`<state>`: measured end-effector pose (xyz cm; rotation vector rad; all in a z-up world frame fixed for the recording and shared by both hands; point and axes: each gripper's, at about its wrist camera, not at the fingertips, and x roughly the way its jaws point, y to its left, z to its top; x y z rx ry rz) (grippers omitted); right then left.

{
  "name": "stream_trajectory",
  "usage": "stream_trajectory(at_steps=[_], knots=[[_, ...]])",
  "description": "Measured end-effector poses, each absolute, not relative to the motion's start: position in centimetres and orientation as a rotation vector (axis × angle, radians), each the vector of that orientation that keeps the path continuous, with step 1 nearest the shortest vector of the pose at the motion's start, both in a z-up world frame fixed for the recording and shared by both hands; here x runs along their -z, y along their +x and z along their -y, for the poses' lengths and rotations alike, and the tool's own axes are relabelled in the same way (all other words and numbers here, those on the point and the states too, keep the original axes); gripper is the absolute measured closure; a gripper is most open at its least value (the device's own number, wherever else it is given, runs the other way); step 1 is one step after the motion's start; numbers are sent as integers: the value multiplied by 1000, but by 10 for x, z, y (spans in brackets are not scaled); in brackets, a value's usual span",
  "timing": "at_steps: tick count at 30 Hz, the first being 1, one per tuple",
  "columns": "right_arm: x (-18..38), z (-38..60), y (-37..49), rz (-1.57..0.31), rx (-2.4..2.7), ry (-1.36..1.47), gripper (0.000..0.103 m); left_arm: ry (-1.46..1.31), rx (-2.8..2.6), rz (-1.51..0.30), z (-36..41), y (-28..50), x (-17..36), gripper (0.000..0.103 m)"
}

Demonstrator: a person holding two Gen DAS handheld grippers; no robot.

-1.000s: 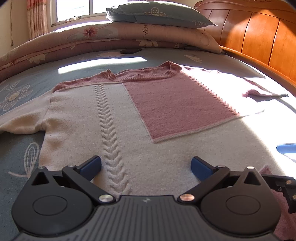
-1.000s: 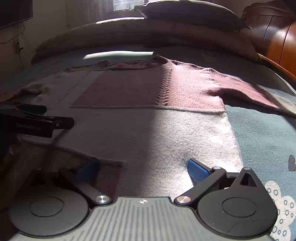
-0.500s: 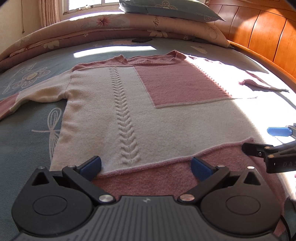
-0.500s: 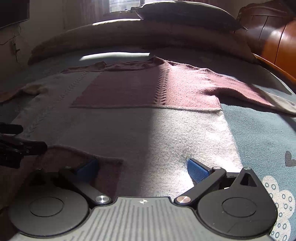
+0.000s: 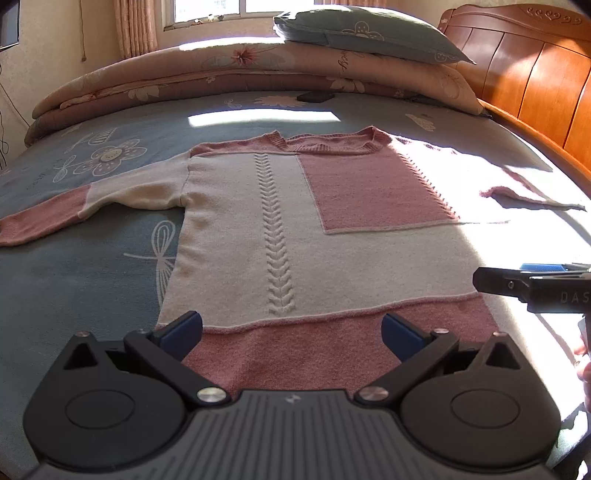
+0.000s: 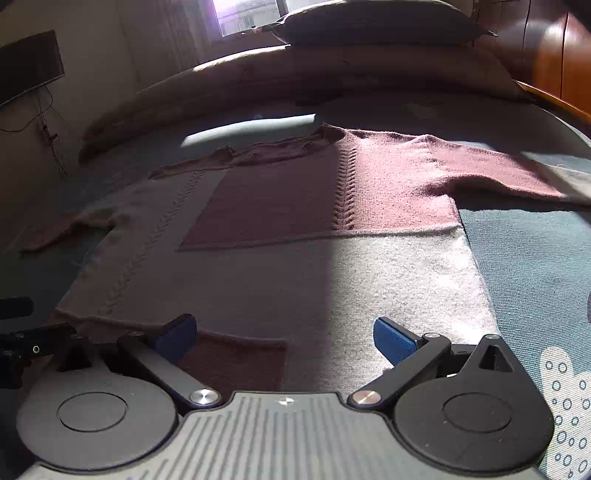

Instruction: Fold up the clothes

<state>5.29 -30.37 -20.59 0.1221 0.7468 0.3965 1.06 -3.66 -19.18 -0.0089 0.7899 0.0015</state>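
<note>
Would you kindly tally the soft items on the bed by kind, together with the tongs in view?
Sweaters: 1, the pink and cream sweater
Pillows: 1, the blue-grey pillow
Folded quilts: 1, the floral quilt
Tongs: 2, the left tongs and right tongs, both open
Total: 5
</note>
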Motion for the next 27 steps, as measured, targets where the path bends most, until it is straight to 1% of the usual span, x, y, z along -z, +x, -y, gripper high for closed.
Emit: stream_trajectory(at_steps=[5,11,14,19,23,27], knots=[[205,302,58,-779,-359,122,0,-40,-3,-863,42,17,226,1],[213,305,69,-863,-379,215,0,-16,22,-795,37,-23,235,1],[220,306,72,-888,-377,254,0,-12,56,-796,32,-27,233,1],[220,301,72,-883,-356,242,0,-87,63,-828,21,-9,215,1],[220,298,73,-890,-348,227,0,-119,29,-769,-11,20,179,1],[219,294,75,-904,-340,197,0,-163,-48,-706,-61,61,142,1]])
